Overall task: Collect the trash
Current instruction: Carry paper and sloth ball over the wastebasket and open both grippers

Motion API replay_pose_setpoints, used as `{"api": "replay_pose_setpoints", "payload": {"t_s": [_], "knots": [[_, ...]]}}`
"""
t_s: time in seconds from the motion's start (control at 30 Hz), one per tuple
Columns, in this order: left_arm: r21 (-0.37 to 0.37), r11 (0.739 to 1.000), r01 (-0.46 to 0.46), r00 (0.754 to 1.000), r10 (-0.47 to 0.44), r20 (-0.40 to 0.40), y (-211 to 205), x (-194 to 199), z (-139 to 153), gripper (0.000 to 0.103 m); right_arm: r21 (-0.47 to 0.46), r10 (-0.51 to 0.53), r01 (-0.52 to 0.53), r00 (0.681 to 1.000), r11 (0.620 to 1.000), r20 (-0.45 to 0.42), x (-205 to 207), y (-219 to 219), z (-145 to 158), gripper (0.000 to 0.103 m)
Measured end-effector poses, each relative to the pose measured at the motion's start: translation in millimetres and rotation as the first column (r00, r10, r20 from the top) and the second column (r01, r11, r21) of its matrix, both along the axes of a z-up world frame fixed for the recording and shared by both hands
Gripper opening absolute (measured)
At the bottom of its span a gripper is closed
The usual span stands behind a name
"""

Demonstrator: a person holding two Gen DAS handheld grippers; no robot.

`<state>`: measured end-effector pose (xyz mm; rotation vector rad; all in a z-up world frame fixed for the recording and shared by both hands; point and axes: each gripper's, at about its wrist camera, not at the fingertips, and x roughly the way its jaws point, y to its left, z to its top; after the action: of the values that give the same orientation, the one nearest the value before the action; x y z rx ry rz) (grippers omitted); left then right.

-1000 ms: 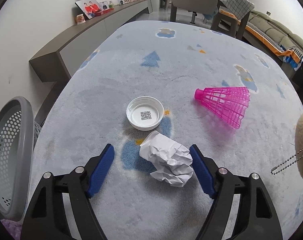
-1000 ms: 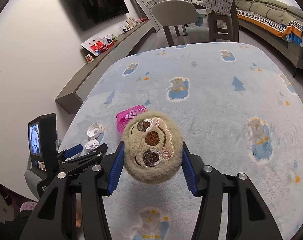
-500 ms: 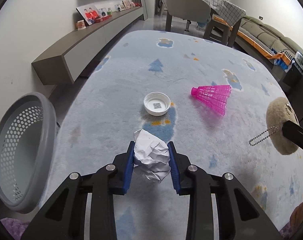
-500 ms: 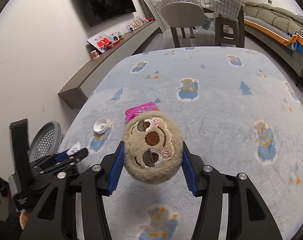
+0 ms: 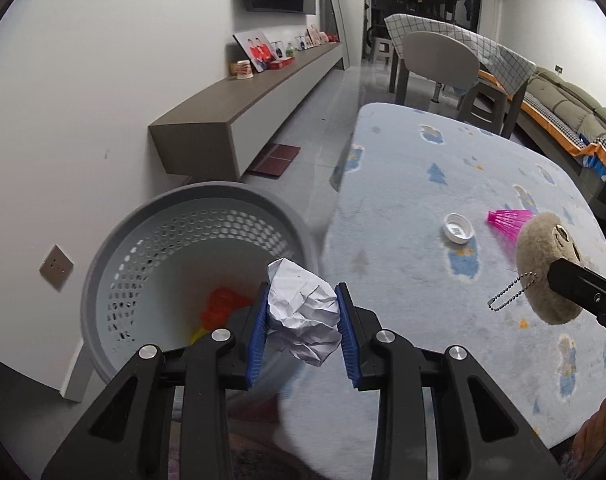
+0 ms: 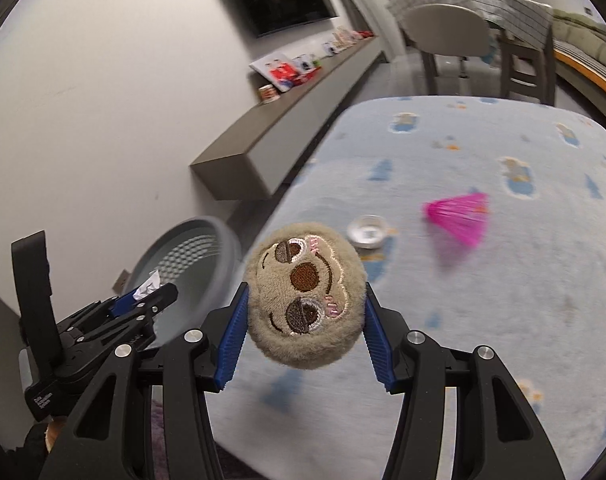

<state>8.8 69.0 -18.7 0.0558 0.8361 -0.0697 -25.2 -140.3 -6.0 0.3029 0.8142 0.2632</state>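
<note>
My left gripper (image 5: pixel 303 320) is shut on a crumpled white paper ball (image 5: pixel 301 320) and holds it in the air at the right rim of a grey perforated bin (image 5: pixel 143 264). The bin holds something orange and yellow (image 5: pixel 219 308). In the right wrist view the left gripper (image 6: pixel 143 296) sits beside the bin (image 6: pixel 191 256). My right gripper (image 6: pixel 303 320) is shut on a round tan plush sloth face (image 6: pixel 303 300), above the rug's near left part; the plush also shows in the left wrist view (image 5: pixel 547 268). A white bottle cap (image 5: pixel 457 228) and a pink plastic shuttlecock (image 5: pixel 511 222) lie on the rug.
The pale blue patterned rug (image 5: pixel 443 168) covers the floor to the right of the bin. A low grey wall cabinet (image 5: pixel 239 120) runs along the left wall. A chair (image 5: pixel 435 64), a covered table and a sofa (image 5: pixel 563 108) stand at the back.
My left gripper closed on the paper ball, lifted it off the rug and swung left to the bin. The right gripper with the plush also turned left.
</note>
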Motion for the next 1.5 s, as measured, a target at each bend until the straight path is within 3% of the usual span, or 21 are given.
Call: {"api": "replay_pose_setpoints", "payload": {"t_s": [0.4,0.53,0.73,0.87,1.07,1.5], "knots": [[0.056,0.995,-0.085,0.996,0.085,0.004,99,36,-11,0.034,-0.051,0.220,-0.221,0.975,0.974,-0.025,57,136,2,0.052],[0.023,0.995,-0.095,0.995,0.095,-0.024,113,45,-22,0.035,-0.080,0.267,-0.270,0.962,0.960,-0.050,75,165,-5,0.052],[0.022,0.993,-0.119,0.992,0.120,-0.043,125,45,-32,0.036,-0.094,0.289,-0.296,0.954,0.951,-0.079,92,182,-17,0.053],[0.025,0.987,-0.160,0.986,0.161,-0.040,135,42,-33,0.057,-0.092,0.298,-0.306,0.951,0.948,-0.088,96,185,-22,0.055],[0.022,0.980,-0.198,0.978,0.199,-0.056,146,44,-35,0.074,-0.099,0.283,-0.290,0.956,0.952,-0.079,96,182,-24,0.062],[0.033,0.976,-0.216,0.975,0.217,-0.046,146,40,-32,0.089,-0.117,0.249,-0.257,0.965,0.959,-0.081,87,178,-29,0.062]]}}
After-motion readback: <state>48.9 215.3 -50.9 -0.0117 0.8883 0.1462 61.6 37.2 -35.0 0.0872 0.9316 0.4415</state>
